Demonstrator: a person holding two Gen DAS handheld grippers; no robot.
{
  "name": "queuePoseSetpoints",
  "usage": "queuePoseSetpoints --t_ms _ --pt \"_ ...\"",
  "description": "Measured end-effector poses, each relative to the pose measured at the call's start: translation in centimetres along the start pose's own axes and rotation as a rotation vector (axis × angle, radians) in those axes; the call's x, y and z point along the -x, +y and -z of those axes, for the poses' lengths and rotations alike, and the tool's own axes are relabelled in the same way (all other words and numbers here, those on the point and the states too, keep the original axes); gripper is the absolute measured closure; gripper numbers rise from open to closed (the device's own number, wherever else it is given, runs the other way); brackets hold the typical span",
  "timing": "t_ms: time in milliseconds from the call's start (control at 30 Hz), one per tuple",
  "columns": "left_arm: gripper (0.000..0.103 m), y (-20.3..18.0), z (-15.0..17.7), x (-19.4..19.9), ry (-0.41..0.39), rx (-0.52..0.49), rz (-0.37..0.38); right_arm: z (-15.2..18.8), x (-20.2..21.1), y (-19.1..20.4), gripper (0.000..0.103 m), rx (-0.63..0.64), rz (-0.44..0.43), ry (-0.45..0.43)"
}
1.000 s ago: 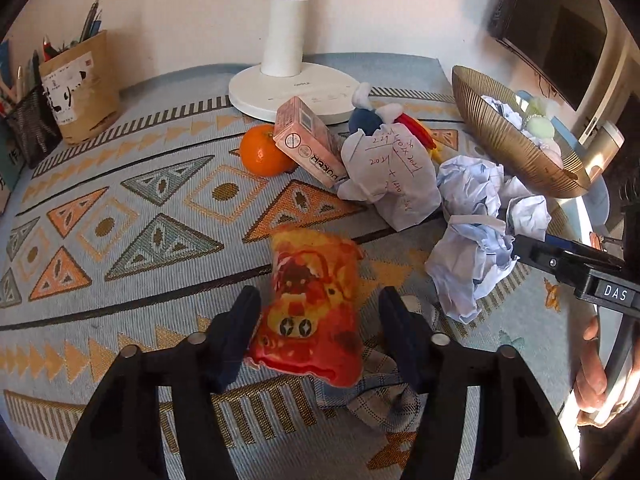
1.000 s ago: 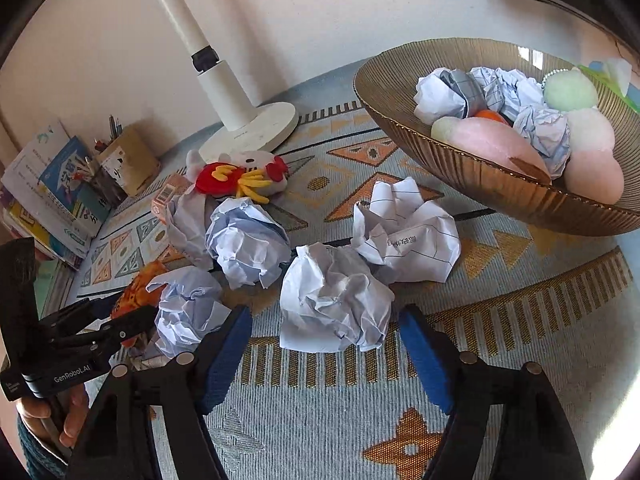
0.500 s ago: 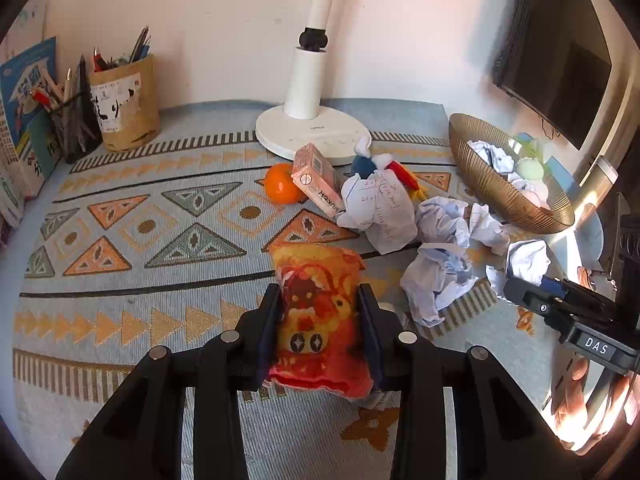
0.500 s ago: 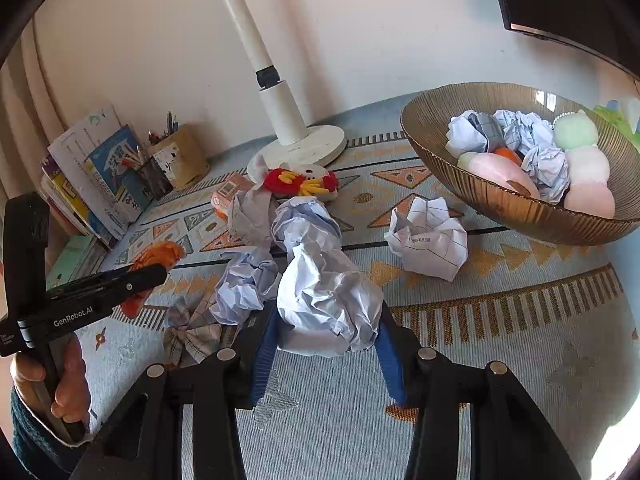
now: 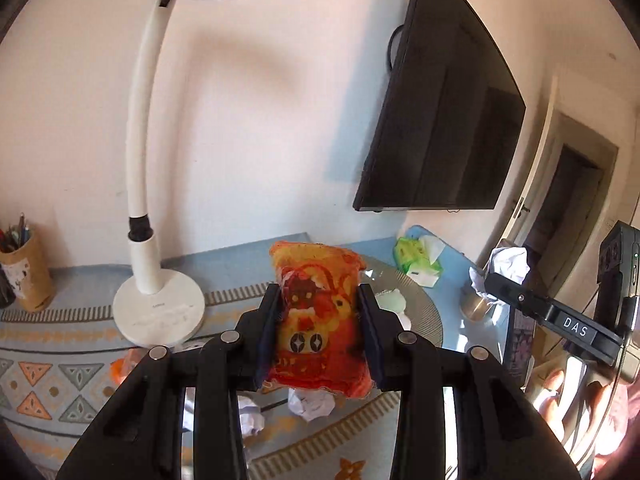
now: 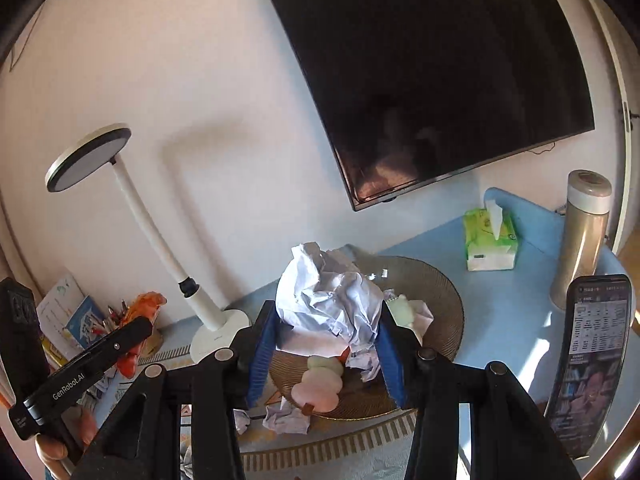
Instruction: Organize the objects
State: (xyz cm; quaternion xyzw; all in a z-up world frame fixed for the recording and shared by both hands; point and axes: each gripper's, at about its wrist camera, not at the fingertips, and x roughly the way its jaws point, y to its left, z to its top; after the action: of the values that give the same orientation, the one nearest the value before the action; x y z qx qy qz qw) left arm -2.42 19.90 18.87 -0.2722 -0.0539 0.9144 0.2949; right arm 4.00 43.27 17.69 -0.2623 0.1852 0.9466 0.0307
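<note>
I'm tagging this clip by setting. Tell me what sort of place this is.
Probably a home desk or study corner in a living space. A white desk lamp stands by a pen holder on a patterned mat, and a wall-mounted TV hangs above a tissue pack.

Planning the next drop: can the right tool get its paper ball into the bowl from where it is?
Probably yes. The right tool holds the crumpled paper lifted just before the brown bowl, nothing between; the bowl already holds paper and soft toys but has room.
</note>
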Motion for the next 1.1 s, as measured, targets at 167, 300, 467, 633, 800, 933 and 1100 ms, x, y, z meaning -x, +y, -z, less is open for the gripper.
queuePoseSetpoints --t_ms 167,300,467,633,800,933,1100 --pt "0.069 -1.5 0.7 -6.8 0.065 0.007 0.019 1.4 -3.8 -2.3 0.058 -0.03 0.035 0.094" --pt "0.06 -2.4 1.6 -9.6 0.083 -0.012 0.044 1.7 -5.9 -3.4 0.02 -0.056 0.05 0.147" --pt "0.013 -1.7 2.3 -9.9 0.109 0.007 0.042 3.2 -6.0 -4.2 0.018 -0.072 0.054 0.171" --pt "0.013 0.6 3.3 -5.7 0.087 0.048 0.026 4.9 -4.9 -2.9 0.018 -0.063 -0.023 0.184" --pt "0.013 3.3 3.5 1.3 0.023 0.079 -0.029 5.8 -2.5 2.3 0.015 0.057 -0.131 0.15" --pt "0.006 4.4 2.4 8.3 -0.079 0.065 -0.09 7.8 -1.4 6.6 0.011 0.152 -0.202 0.158" --pt "0.001 6.3 4.9 14.9 -0.189 0.06 -0.258 12.0 -3.2 8.3 0.011 0.169 -0.266 0.271"
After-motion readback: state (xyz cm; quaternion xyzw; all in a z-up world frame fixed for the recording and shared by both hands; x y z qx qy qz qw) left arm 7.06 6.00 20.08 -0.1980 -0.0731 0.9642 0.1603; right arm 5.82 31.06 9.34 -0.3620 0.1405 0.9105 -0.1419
